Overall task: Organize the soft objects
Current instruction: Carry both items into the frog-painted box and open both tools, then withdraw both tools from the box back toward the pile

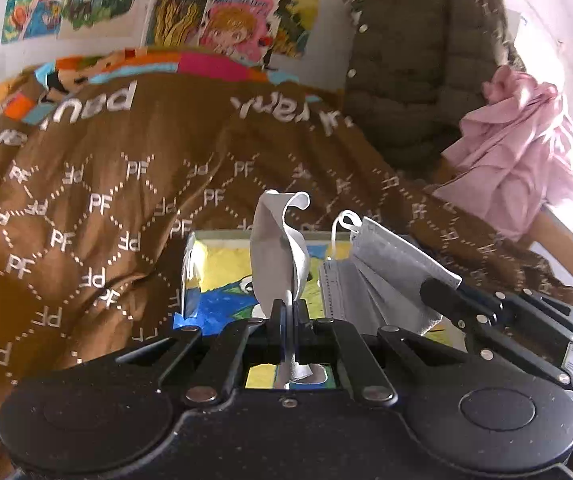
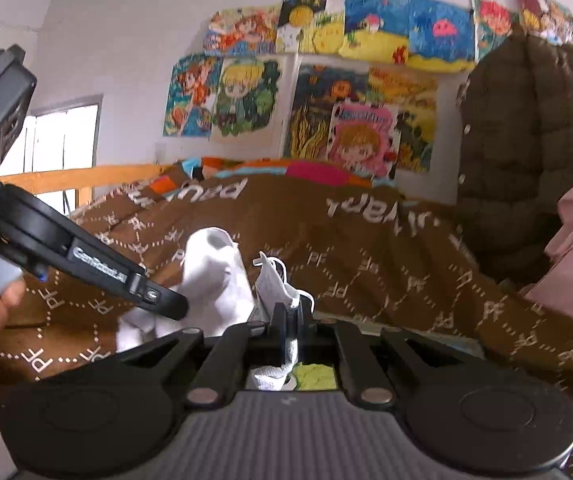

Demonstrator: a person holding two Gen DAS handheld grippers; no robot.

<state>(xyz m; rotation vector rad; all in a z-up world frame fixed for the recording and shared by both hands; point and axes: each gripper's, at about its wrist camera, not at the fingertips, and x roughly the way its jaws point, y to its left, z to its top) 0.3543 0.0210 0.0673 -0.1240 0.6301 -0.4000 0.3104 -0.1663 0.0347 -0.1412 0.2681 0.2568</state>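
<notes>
The left gripper (image 1: 288,312) is clamping a white cloth strip (image 1: 282,248) that is standing upright from its closed jaws, while the right gripper (image 1: 434,292), just beside it on the right, is pinching a grey face mask (image 1: 386,280) fanning leftward over the colourful box (image 1: 222,276) directly beneath both.

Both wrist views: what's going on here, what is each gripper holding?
A person is working over a bed covered by a brown quilt, a gripper in each hand. The left gripper is shut on a pale strip of cloth that stands up from its fingers. The right gripper is shut on a grey face mask, its ear loop dangling. Both are held above a colourful drawing lying on the quilt. A pink garment and a dark puffer jacket sit behind.
</notes>
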